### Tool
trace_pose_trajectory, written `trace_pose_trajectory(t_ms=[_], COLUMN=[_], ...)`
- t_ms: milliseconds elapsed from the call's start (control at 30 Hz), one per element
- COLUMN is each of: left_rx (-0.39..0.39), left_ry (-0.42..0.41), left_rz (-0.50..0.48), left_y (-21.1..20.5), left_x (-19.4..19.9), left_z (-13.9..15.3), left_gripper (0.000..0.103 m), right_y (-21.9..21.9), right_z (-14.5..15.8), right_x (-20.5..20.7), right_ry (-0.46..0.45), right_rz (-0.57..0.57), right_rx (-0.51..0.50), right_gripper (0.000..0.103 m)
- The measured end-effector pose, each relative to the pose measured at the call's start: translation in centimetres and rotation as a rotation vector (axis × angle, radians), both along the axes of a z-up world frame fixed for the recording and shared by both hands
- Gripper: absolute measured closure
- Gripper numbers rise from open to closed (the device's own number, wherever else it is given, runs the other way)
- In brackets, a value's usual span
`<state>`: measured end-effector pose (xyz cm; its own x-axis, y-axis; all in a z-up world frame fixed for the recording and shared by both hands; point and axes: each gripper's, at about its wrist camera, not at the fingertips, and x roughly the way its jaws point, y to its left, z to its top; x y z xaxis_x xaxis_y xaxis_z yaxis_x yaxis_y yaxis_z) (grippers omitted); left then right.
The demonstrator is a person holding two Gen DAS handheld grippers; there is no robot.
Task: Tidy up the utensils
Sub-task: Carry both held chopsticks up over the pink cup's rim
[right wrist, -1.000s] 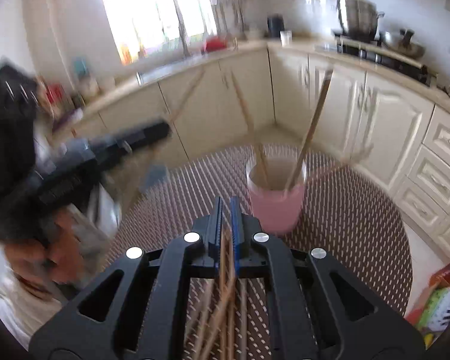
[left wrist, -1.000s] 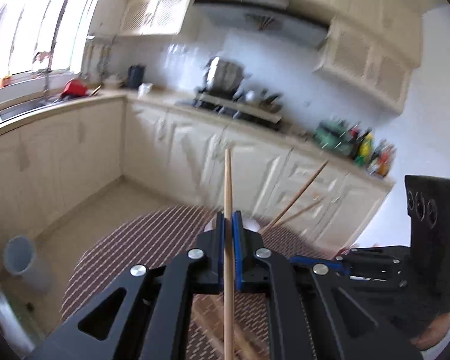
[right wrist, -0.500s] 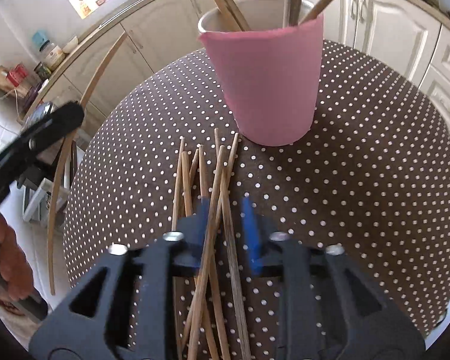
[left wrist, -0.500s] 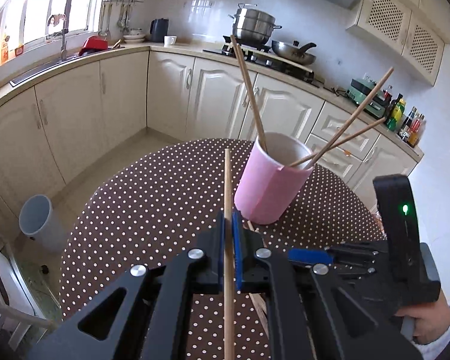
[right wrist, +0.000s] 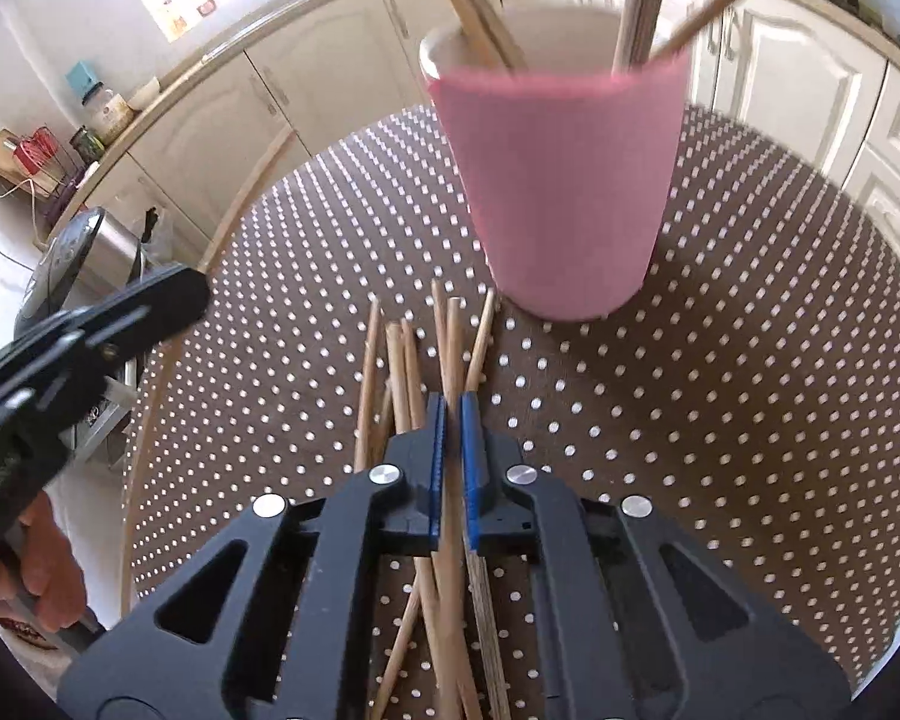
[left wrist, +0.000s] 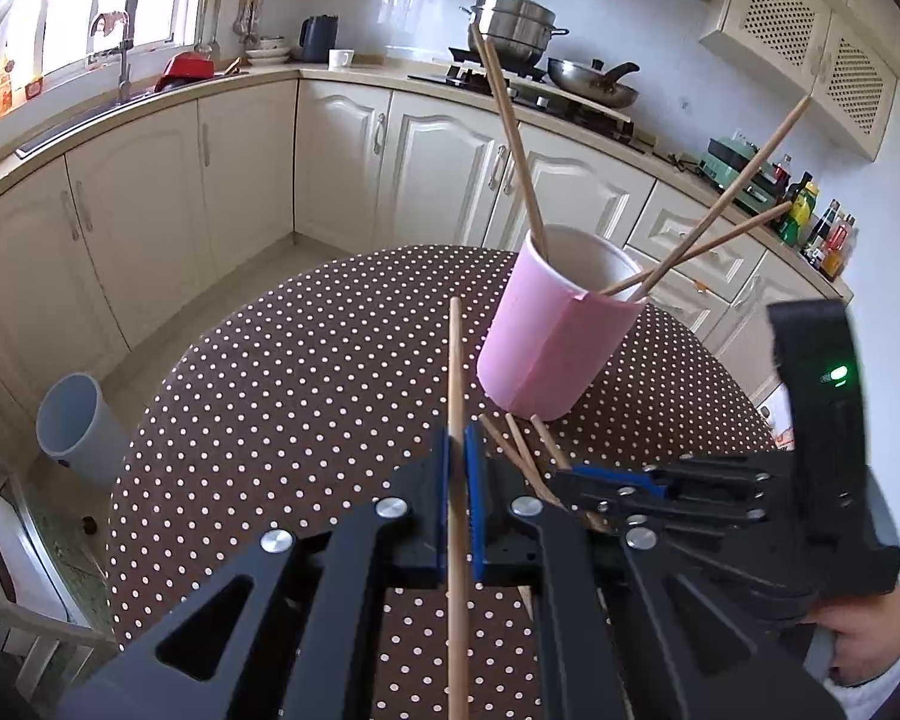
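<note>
A pink cup (left wrist: 555, 342) stands on the brown dotted round table (left wrist: 282, 372) with three wooden chopsticks (left wrist: 513, 132) leaning in it. My left gripper (left wrist: 457, 450) is shut on one chopstick (left wrist: 455, 372) that points forward, left of the cup. My right gripper (right wrist: 453, 420) is low over a pile of loose chopsticks (right wrist: 402, 372) in front of the cup (right wrist: 561, 180), jaws closed on one chopstick (right wrist: 453, 336) of the pile. The right gripper's body also shows in the left wrist view (left wrist: 606, 477).
Cream kitchen cabinets (left wrist: 240, 168) run behind the table, with a stove, pot and pan (left wrist: 594, 84). A grey bin (left wrist: 75, 420) stands on the floor at left. The left gripper's body (right wrist: 78, 336) sits at the left in the right wrist view.
The right gripper dropped onto the pile, moved closer to the cup, and closed on a chopstick. The left gripper tilted down from the cabinets toward the table with its chopstick held.
</note>
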<state>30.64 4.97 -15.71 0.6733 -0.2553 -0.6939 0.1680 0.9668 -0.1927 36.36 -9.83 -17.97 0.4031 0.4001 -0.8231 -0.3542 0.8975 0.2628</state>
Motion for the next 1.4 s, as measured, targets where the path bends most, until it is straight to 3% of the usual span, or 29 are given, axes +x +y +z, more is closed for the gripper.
trace_pose_trajectory(t_ms=[133,267,567,700,1000,1167,1400], left_rx=[-0.033,-0.091,-0.215,-0.217,-0.22,-0.216,-0.207], left_ry=[-0.018,-0.084,-0.334,-0.417,-0.591,-0.675,-0.71], left_rz=[-0.011,-0.052,-0.083,-0.086,-0.041,0.027,0.06], left_y=[-0.1,-0.5,-2.4,-3.6,-5.8,-6.2,-7.2], left_x=[-0.5,-1.2,-1.9,-0.7,2.8,4.3,6.8], left_z=[1.0,3.5,10.4,12.7,15.3,14.8,12.4], left_gripper=[0.097,0.097,0.097,0.097,0.097,0.097,0.097], right_y=[-1.0,-2.4,-4.9,-5.2,-6.2,-6.2,-6.1], right_z=[2.2,6.7,16.5,19.5,23.5,24.3,23.4], right_x=[-1.0,-2.4,-4.8,-4.5,-2.7,-2.0,-0.5], right_ry=[-0.051,-0.15,-0.412,-0.512,-0.63,-0.673,-0.677], right_rz=[-0.004,-0.002,-0.024,-0.057,-0.088,-0.091,-0.095], right_rx=[0.037,0.098,0.153,0.127,0.097,0.071,0.061], right_gripper=[0.097,0.097,0.097,0.097,0.097,0.097,0.097])
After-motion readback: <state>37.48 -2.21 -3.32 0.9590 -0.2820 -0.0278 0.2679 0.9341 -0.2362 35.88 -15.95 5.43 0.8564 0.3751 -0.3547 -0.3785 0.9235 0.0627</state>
